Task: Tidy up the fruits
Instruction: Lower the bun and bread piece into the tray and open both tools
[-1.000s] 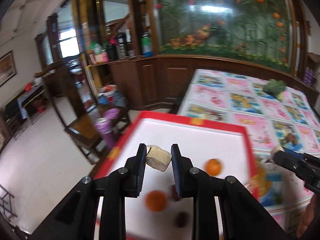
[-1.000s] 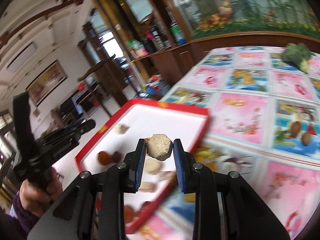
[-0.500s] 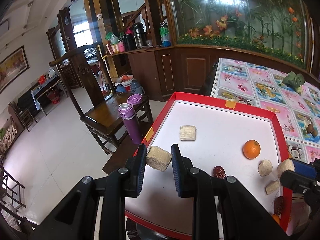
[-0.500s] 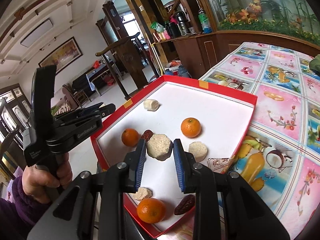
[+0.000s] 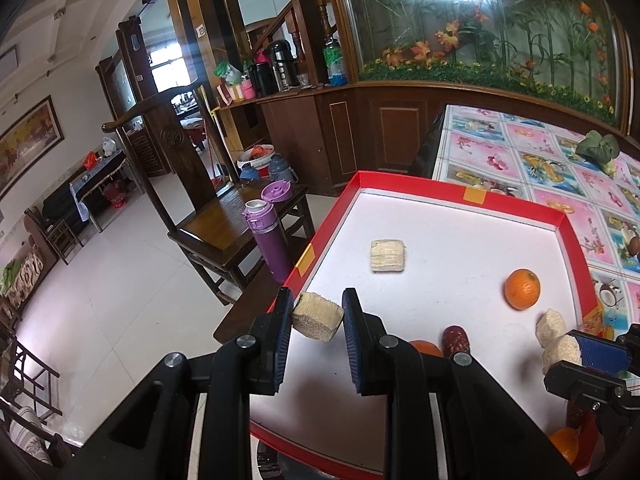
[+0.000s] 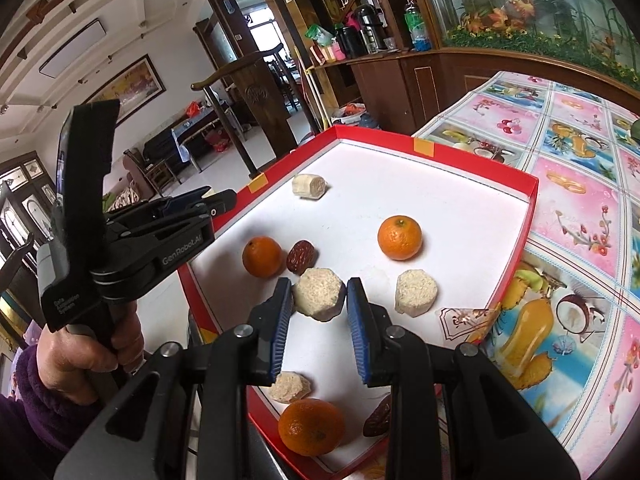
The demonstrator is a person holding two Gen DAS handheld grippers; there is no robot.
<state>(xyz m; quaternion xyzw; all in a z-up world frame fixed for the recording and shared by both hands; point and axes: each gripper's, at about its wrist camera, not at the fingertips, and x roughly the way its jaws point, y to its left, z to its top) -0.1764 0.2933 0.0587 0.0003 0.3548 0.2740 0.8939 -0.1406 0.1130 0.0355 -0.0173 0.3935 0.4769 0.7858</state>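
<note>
While both chunks hang clamped above the tray: two pale sugarcane-like pieces held, one per gripper.
Left chunk point(image 5: 318, 317): fibrous, cream, tilted, pinched between blue pads over the tray's left rim, near an orange tape tab.
Left gripper point(image 5: 316, 320): closed onto the left chunk; seen in the right view as a black tool point(image 6: 152, 232) gripped by a hand point(image 6: 86, 356) in a purple sleeve.
Right chunk point(image 6: 319, 294): pale, many-sided, squeezed between blue pads, above the white tray floor.
Right gripper point(image 6: 318, 300): clamped on the right chunk; also at the left view's right edge.
Tray point(image 6: 532, 200): red walls, white floor, resting on the tabletop's edge.
Loose pieces in tray: one cut chunk point(image 6: 309, 186) toward the far left corner, another point(image 6: 416, 298) just right of the right gripper, a third point(image 6: 289, 387) near the front under the left pad.
Oranges: one point(image 6: 400, 238) mid-tray, one point(image 6: 262, 257) at left touching or just beside a red date point(image 6: 301, 257), one point(image 6: 311, 426) at the front rim.
Second date point(image 6: 378, 420): front, partly hidden behind the gripper.
Tabletop point(image 6: 580, 168): pink and blue fruit-print cloth.
Beyond: green vegetable point(image 5: 598, 151) far on the cloth; wooden chair point(image 5: 224, 224) with a purple bottle point(image 5: 267, 240) beside the tray.
</note>
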